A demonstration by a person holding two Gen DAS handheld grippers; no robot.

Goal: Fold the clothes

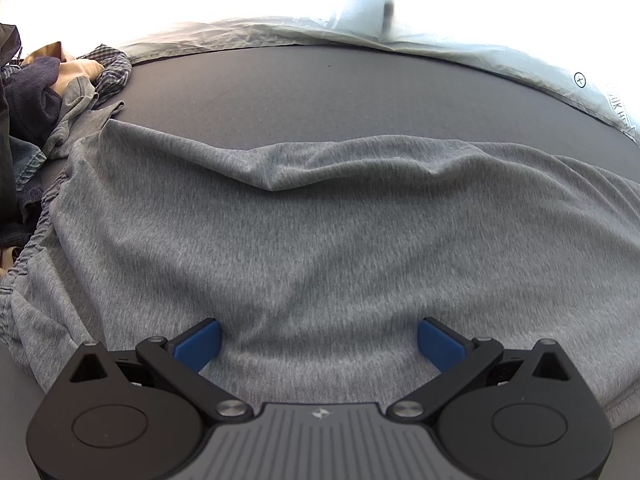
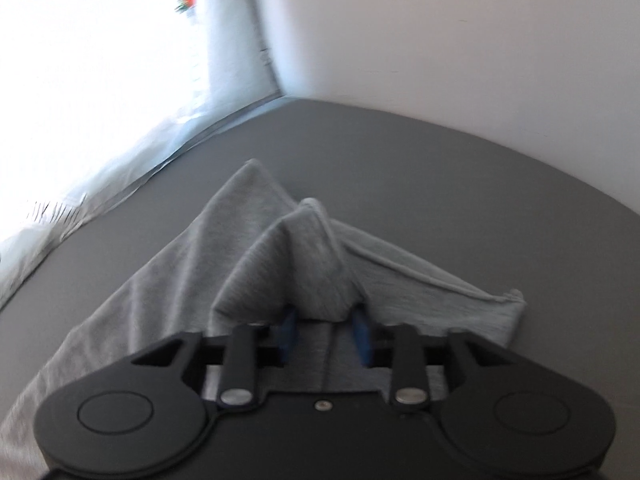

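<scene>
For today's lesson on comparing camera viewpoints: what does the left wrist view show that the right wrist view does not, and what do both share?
Left wrist view only: a pile of other clothes at the far left, the garment's gathered elastic edge, and the left hand-held gripper open above flat fabric.

Right wrist view only: a plain white wall and the right hand-held gripper with a raised fold of cloth between its pads.

Both: the grey garment lying on the dark grey surface, with bright pale fabric along its far edge.

No legible text, faint mirrored lettering on the pale sheet too blurred to read
</scene>
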